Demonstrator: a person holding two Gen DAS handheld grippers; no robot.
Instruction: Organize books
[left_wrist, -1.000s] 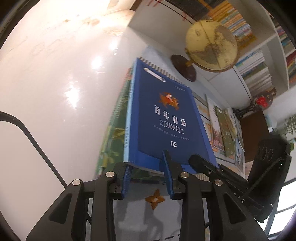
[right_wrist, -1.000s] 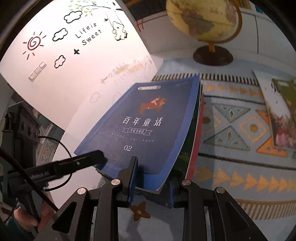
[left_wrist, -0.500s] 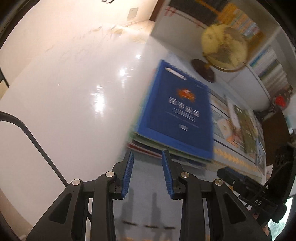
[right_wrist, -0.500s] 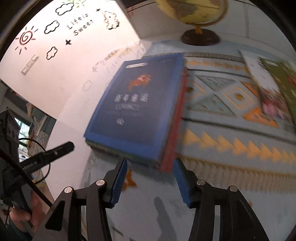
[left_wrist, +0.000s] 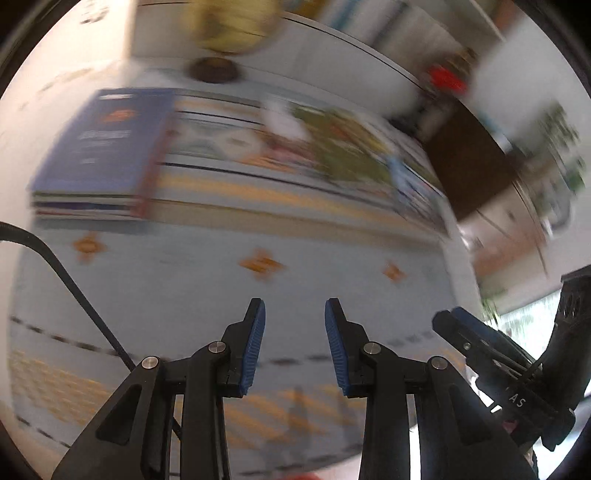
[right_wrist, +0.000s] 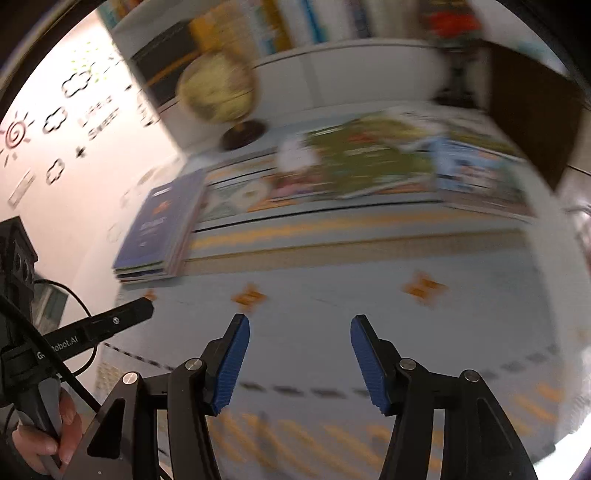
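Blue-covered stack (left_wrist: 107, 155), upper left: stiff, heavy together. Loose books (right_wrist: 369, 162) thin, glossy; take by an edge. Left gripper (left_wrist: 294, 343) empty, narrowly parted; right gripper (right_wrist: 300, 360) has just been opening, empty.

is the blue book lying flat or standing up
Lying flat: the blue book rests cover-up on top of the stack on the rug.

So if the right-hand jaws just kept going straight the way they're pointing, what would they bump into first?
Probably the bare patterned rug just ahead of the right gripper; its jaws are open and empty. The blue-topped book stack lies off to the left, the spread-out picture books farther back. Blur makes depth uncertain.
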